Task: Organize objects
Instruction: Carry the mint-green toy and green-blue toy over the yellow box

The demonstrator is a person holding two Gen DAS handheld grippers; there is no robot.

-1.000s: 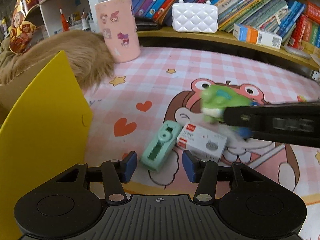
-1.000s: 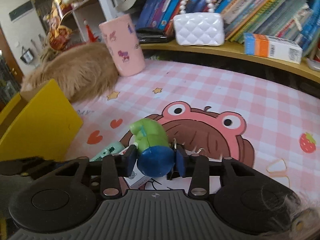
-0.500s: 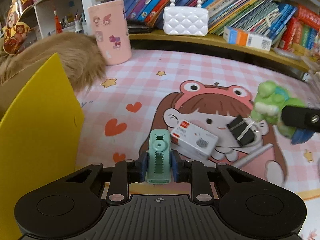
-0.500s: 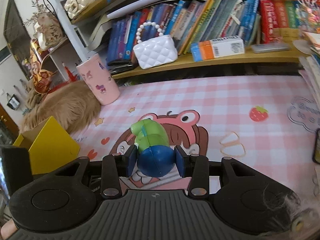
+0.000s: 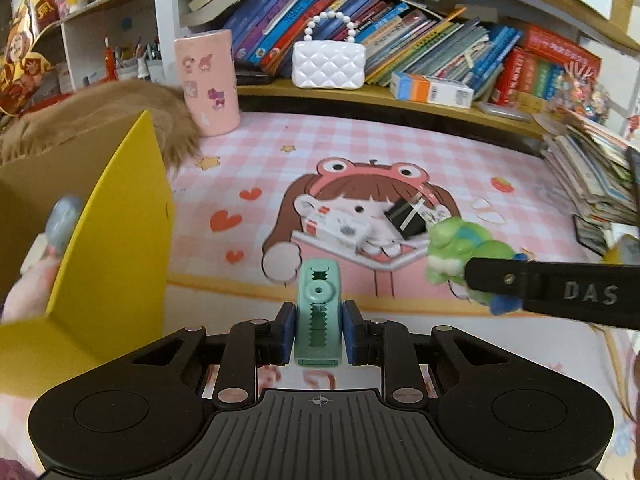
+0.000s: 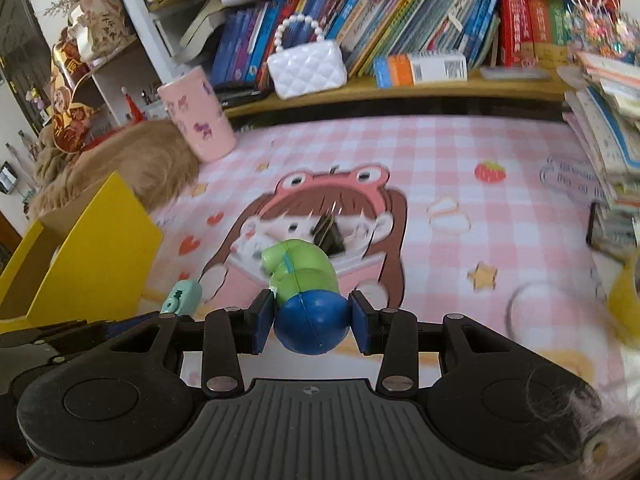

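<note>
Left hand-held gripper (image 5: pixel 319 330) clamped a mint-green plastic correction-tape dispenser (image 5: pixel 319 312); right hand-held gripper (image 6: pixel 311 322) gripped a green-and-blue rubber frog toy (image 6: pixel 306 288), probably bound for the yellow cardboard box (image 5: pixel 116 248) at left.

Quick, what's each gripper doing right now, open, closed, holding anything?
Left gripper: closed on the mint-green correction tape dispenser.
Right gripper: closed on the green and blue toy figure.

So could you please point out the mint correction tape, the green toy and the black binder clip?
mint correction tape (image 5: pixel 319 312), left wrist view, ridged top.
green toy (image 6: pixel 298 276), right wrist view, green back.
black binder clip (image 5: pixel 406 216), left wrist view, black body.
</note>
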